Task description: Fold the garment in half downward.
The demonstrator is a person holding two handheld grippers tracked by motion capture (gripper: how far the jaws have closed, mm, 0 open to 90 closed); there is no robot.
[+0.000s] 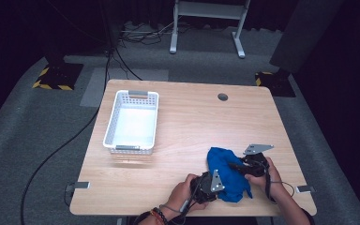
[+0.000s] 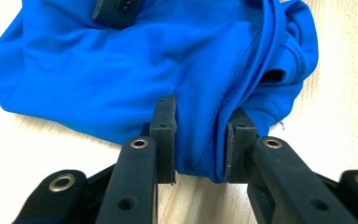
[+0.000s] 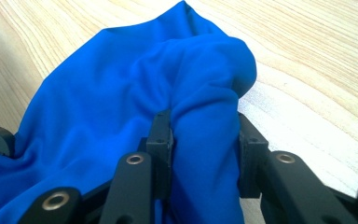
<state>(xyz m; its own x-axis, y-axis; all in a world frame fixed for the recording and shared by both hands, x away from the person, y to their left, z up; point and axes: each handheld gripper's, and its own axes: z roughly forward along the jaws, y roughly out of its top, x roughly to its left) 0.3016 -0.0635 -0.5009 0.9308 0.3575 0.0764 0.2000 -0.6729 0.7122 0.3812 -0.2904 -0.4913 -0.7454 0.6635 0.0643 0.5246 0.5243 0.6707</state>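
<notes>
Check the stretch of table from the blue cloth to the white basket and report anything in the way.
Nothing visible blocks it. The blue cloth lies near the table's front edge, pinched by the left gripper and the right gripper. Bare wooden table runs from there to the white basket, which is empty.

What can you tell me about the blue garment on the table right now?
The blue garment is a bright blue, smooth, stretchy-looking fabric with stitched seams and a rolled hem, lying crumpled in a loose heap on the wooden table near its front right edge, apart from the white basket. The left gripper has a bunched fold pinched between its jaws at the near edge; the right gripper grips another thick fold on the opposite side. The rest rests on the tabletop.
</notes>
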